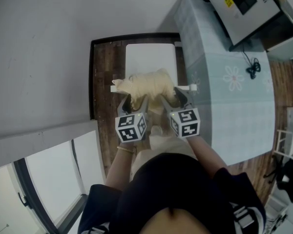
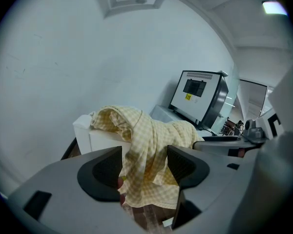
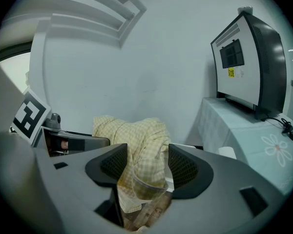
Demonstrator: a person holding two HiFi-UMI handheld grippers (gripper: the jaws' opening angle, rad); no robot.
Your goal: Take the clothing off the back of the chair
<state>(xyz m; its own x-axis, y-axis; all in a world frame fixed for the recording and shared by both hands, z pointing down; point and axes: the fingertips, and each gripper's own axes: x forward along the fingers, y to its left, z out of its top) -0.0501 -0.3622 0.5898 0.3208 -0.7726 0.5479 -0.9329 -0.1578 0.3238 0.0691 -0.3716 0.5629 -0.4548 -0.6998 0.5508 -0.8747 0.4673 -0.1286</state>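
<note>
Between the wide-apart dark jaws of the left gripper point(image 2: 144, 168) hangs a pale yellow checked cloth garment point(image 2: 149, 135), with neither pad closed on it. The right gripper point(image 3: 146, 165) stands equally agape around another hanging fold of that garment and grips nothing. Beyond both, the garment lies bunched over the back of a white chair point(image 1: 150, 57), just beside a table under a pale green flowered cloth point(image 1: 219, 106).

The left forearm point(image 1: 121, 162) and right forearm point(image 1: 207, 155) reach forward side by side. At their far ends the left gripper point(image 1: 135, 101) and right gripper point(image 1: 172, 99) tilt downward, jaws spread wide, pads apparently pressing nothing.
</note>
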